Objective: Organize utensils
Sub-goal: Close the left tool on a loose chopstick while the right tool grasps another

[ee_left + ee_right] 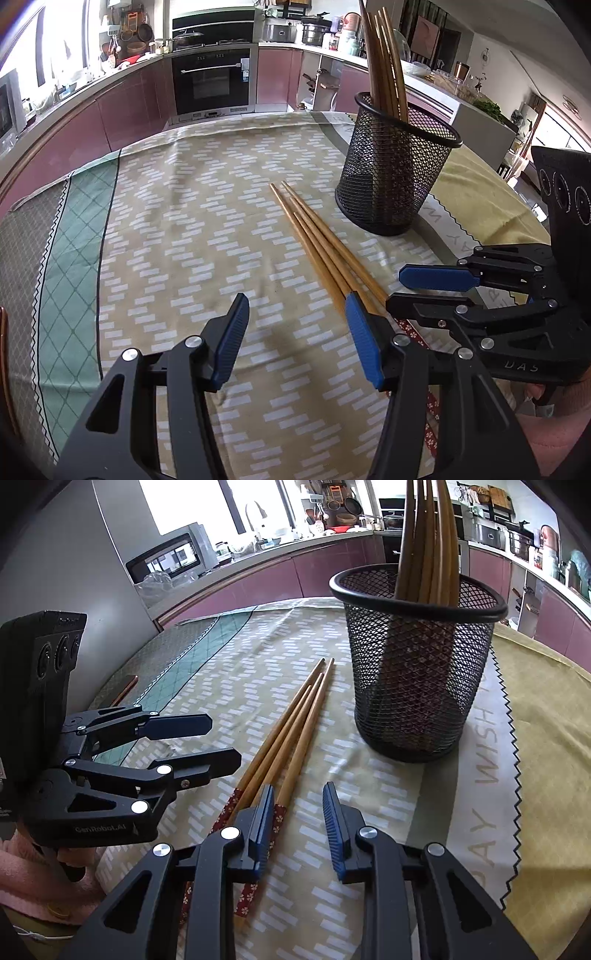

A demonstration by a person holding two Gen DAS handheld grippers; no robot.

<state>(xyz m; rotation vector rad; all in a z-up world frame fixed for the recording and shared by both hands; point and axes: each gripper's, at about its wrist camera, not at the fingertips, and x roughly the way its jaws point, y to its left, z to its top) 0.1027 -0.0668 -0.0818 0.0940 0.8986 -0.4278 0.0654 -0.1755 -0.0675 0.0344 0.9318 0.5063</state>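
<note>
Four wooden chopsticks (291,723), their handle ends wrapped in red floral bands, lie bunched at frame centre on the patterned tablecloth (177,206), near a black mesh holder (421,657) of more chopsticks; the left gripper (295,314) and right gripper (295,805) hover open, holding nothing.

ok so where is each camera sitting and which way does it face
Left wrist: on the left gripper, facing forward and down over the tablecloth toward the oven; open jaws, its right finger over the loose chopsticks; the right gripper and a pink sleeve show at right.
Right wrist: on the right gripper, facing forward and down toward the window counter; open jaws, chopsticks under the left finger; the left gripper shows at left.
Shared: chopsticks, black mesh holder with chopsticks upright, tablecloth, each other's gripper.
</note>
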